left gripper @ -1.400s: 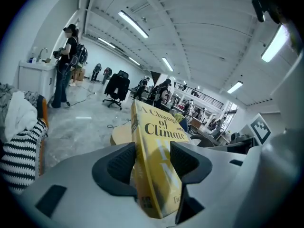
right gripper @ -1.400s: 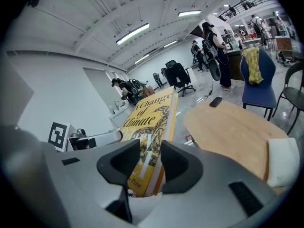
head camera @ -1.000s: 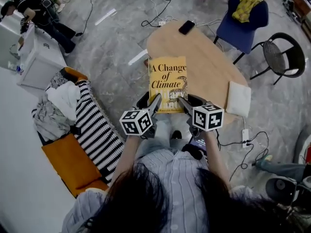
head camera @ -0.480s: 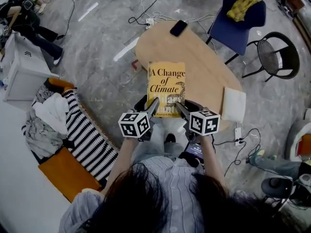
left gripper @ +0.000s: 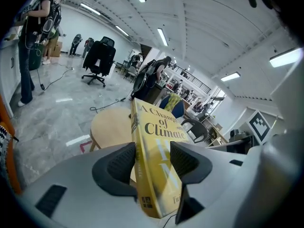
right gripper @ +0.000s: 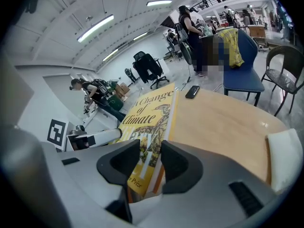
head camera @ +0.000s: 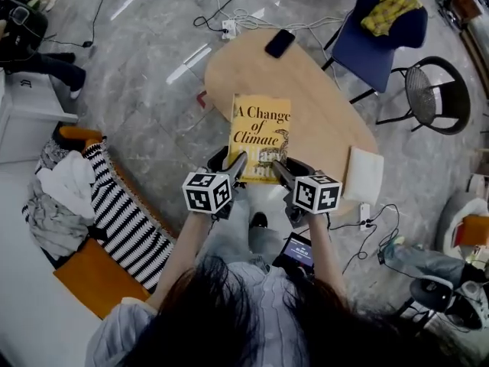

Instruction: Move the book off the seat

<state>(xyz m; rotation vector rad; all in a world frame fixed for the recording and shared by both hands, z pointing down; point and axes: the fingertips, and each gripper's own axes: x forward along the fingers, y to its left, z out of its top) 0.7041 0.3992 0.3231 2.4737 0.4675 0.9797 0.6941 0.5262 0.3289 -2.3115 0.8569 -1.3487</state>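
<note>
- Over the near end of the oval wooden table (head camera: pixel 321 105): yellow book (head camera: pixel 260 132), cover up, title readable, held by its near edge.
- Left gripper (head camera: pixel 235 165): jaws clamped on the book's near left corner, by the spine, a pad pressed to either side.
- Right gripper (head camera: pixel 280 168): jaws closed on the near right corner, page edge between the pads.
- Book's far part lies above the tabletop; contact with the wood cannot be told.
- Black phone (head camera: pixel 280 43) at the table's far end, well apart from the book; white pad (head camera: pixel 364 176) at the right edge.
- Blue chair (head camera: pixel 374 40) with yellow cloth (head camera: pixel 386 6) beyond the table; striped cloth (head camera: pixel 122 212) off to the left.
</note>
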